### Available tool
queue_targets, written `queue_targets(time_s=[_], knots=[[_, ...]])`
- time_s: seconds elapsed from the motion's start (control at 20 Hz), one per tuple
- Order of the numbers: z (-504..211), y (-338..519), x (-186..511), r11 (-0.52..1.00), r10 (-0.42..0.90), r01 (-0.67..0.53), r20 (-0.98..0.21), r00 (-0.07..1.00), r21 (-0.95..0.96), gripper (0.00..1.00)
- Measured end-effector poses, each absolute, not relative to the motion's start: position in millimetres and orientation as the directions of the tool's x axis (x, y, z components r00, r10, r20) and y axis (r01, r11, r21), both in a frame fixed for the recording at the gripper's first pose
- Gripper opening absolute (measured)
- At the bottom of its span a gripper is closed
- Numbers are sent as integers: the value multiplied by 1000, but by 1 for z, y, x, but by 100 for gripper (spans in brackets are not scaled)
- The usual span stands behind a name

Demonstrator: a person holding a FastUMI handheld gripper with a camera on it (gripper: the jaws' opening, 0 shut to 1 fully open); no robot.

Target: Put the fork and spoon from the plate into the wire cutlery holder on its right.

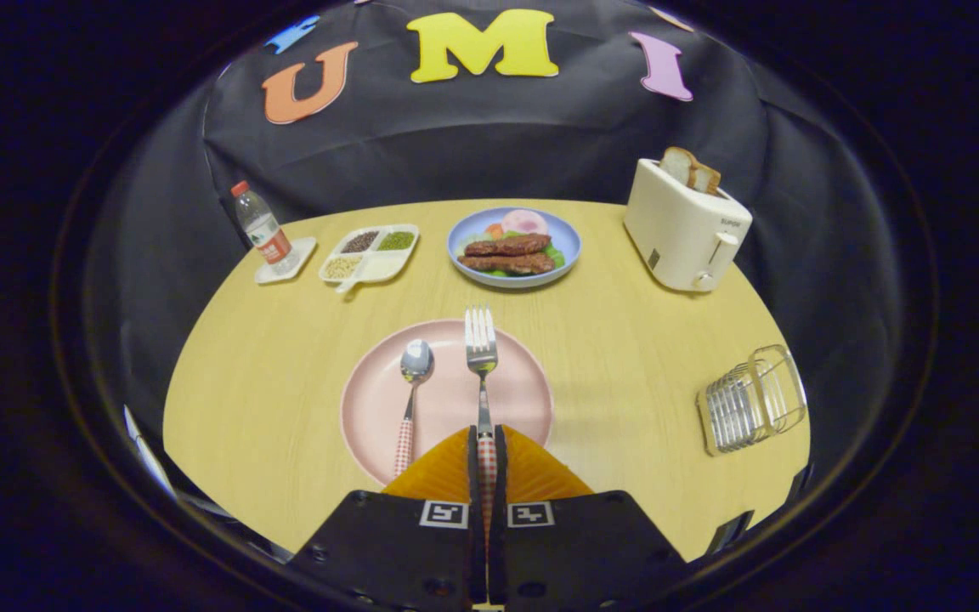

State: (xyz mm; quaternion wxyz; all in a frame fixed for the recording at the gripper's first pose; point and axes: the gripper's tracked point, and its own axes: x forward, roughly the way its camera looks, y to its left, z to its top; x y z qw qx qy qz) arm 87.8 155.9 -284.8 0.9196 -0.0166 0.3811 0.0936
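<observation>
We see the tongs (487,442) drawn narrow, both fingers pressed on the checked handle of the fork (481,348), whose tines reach ahead over the pink plate (370,408). Just left of the fork, apart from it, the spoon (411,382) lies on the same plate, bowl away from us, its checked handle toward the fingers. Off to the right, well apart from the plate, the wire cutlery holder (753,398) lies on its side near the edge of the pale wooden tabletop (625,357). Beyond the plate we find a blue dish of meat and vegetables (513,246), a divided tray of grains (369,253), a water bottle (262,229) on a small white tray, and a cream toaster (687,225) holding bread slices. Black cloth closes the booth behind.
</observation>
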Motion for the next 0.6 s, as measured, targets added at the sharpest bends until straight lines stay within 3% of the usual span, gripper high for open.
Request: queue_targets(time_s=[0.25, 0.6], knots=[[-230, 112, 65, 969, 193, -248, -665, 722, 11, 2], [-194, 14, 55, 978, 146, -207, -680, 719, -9, 2]])
